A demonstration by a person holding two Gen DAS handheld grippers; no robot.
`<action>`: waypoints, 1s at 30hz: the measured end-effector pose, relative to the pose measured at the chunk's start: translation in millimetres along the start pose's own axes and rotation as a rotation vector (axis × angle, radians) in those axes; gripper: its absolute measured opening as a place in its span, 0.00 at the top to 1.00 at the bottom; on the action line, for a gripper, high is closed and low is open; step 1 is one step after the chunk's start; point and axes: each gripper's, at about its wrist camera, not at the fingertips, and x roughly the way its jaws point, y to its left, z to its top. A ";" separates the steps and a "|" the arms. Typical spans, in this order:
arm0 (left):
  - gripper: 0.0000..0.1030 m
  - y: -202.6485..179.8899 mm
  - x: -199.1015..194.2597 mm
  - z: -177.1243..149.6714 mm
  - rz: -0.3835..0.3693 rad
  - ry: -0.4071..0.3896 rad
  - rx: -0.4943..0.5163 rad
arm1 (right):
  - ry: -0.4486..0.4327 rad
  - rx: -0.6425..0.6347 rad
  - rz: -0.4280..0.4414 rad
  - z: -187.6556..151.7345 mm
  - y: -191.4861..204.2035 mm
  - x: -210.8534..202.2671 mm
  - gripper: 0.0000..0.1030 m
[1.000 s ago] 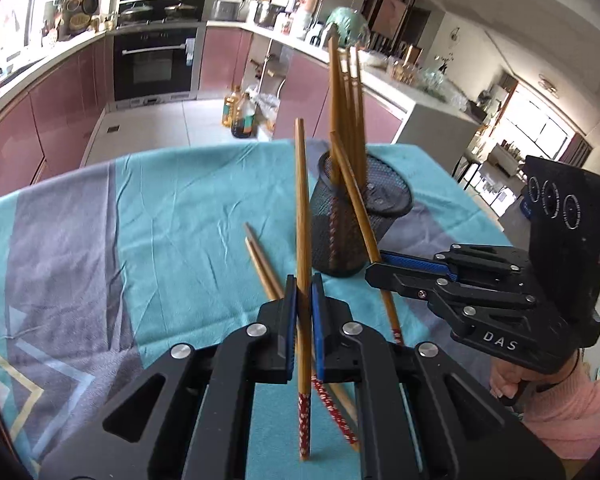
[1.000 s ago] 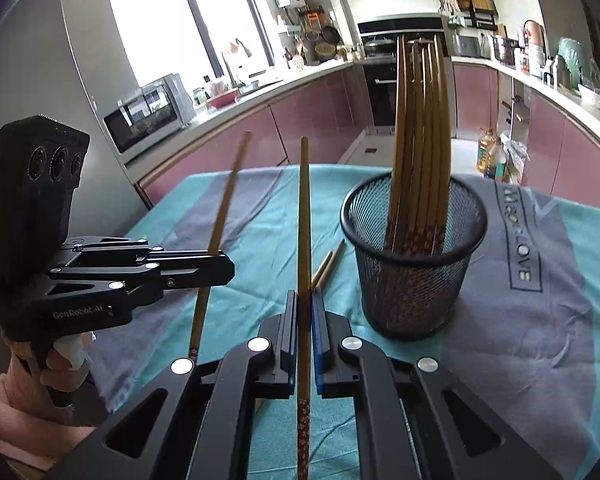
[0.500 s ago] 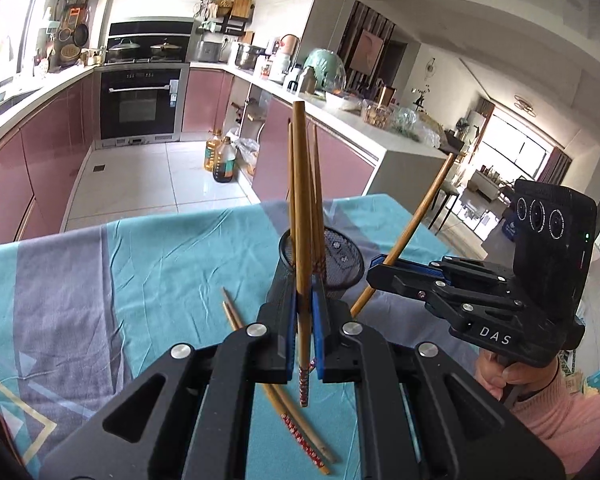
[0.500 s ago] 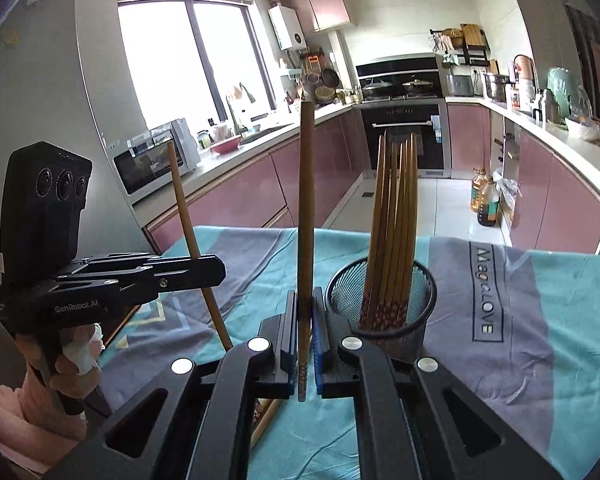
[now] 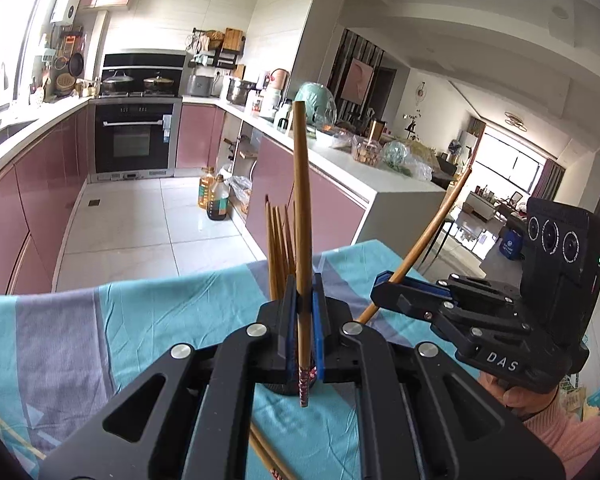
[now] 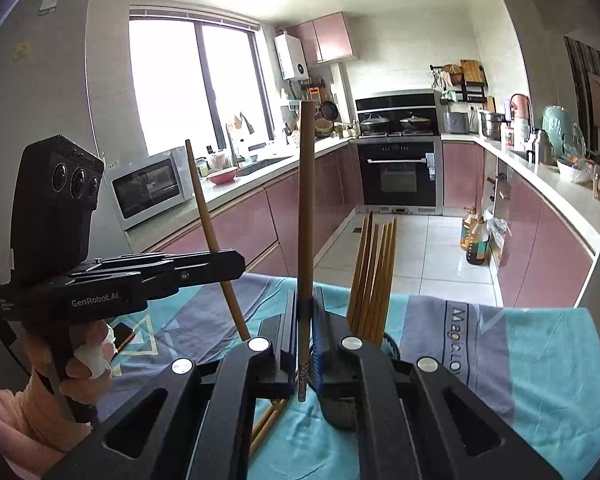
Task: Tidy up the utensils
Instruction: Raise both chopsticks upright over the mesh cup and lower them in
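Note:
My left gripper (image 5: 303, 308) is shut on a wooden chopstick (image 5: 302, 200) that stands upright, its patterned tip hanging below the pads. In the right wrist view my right gripper (image 6: 305, 320) is likewise shut on an upright chopstick (image 6: 305, 200). Each gripper shows in the other's view: the right gripper (image 5: 384, 292) with its chopstick (image 5: 436, 224) tilted, and the left gripper (image 6: 236, 264) with its chopstick (image 6: 208, 216). The black mesh cup (image 6: 390, 346) holds several chopsticks (image 6: 374, 272) and lies mostly hidden behind the fingers. Loose chopsticks (image 5: 266, 460) lie on the cloth below.
A teal and grey tablecloth (image 5: 140, 320) covers the table. Beyond its far edge lie the tiled kitchen floor, oil bottles (image 5: 214, 196), pink cabinets and an oven (image 5: 134, 140). A hand in a pink sleeve (image 5: 560, 432) holds the right gripper.
Both grippers have risen with their chopsticks, whose tips have left the cloth. The mesh cup and the loose chopsticks now sit lower in both views, largely behind the fingers.

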 end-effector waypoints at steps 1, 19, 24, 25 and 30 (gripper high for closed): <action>0.93 -0.1 1.0 3.8 -0.001 -0.007 0.003 | -0.008 -0.004 -0.003 3.1 -0.7 -0.8 0.94; 0.93 -20.5 40.4 27.4 0.054 -0.015 0.057 | -0.017 -0.010 -0.077 15.0 -28.0 20.8 0.94; 0.93 -17.1 60.5 19.1 0.060 0.064 0.067 | 0.040 0.002 -0.084 1.6 -34.0 34.5 0.94; 0.93 -17.6 64.9 16.4 0.066 0.086 0.075 | 0.055 0.003 -0.084 -1.0 -34.7 37.6 0.94; 0.93 -13.5 85.6 4.7 0.087 0.180 0.110 | 0.121 0.012 -0.082 -11.7 -36.3 50.2 0.94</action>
